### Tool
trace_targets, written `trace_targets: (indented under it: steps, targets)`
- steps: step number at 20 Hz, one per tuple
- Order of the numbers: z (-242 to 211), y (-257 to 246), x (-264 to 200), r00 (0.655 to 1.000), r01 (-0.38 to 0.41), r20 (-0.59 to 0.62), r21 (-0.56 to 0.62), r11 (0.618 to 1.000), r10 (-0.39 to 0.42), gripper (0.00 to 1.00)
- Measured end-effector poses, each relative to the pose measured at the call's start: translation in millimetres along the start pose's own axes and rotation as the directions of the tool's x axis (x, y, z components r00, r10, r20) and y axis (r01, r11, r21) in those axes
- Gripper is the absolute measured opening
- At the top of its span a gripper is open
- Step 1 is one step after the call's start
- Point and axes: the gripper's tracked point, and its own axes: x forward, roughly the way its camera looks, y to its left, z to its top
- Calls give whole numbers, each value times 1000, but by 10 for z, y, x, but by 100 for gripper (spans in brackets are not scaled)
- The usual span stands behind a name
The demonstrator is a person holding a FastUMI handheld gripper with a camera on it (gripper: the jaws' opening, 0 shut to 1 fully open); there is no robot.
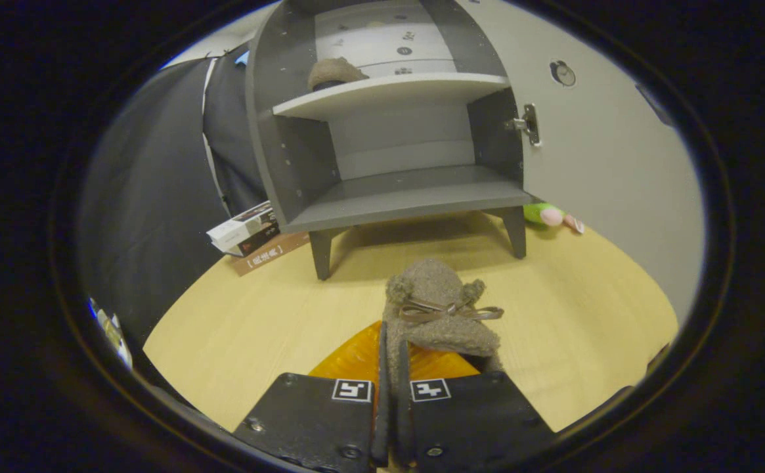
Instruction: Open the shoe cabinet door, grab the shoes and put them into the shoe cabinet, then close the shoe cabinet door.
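Cabinet door [612, 151]: open, done. First shoe [333, 71]: on the shoe cabinet's [395, 190] upper shelf. Second shoe [438, 309]: we hold it pinched in our narrow claw [390, 368] above the surface [257, 315], short of the cabinet. Remaining, we judge: placing, closing.

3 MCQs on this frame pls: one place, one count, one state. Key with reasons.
1. Where is the second fuzzy brown shoe?
A. upper shelf
B. lower shelf
C. on the books

2. How many shelves does the grey shoe cabinet show?
A. one
B. two
C. four

3. The gripper is:
A. open, empty
B. shut on the fuzzy brown bow slipper
C. shut on the door

Key: A, it sits on the top board; B, two boards visible; B, both fingers pinch the slipper's edge while the white cabinet door stands open.
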Motion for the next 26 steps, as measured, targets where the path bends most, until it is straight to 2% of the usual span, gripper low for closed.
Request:
trace_targets:
  steps: [6,12,16,19,22,26]
  targets:
    - [507,232,-565,996,-48,72,-46,998,52,9]
    - [1321,398,-1131,981,-52,177,-153,987,79,9]
    - [1865,447,-1461,967,-23,242,-218,976,77,9]
    - [2368,482,-1614,958,-4,279,-219,976,67,9]
    - [2910,474,-1618,952,27,303,-232,972,46,9]
    - [3579,365,-1467,933,112,361,-235,965,-21,9]
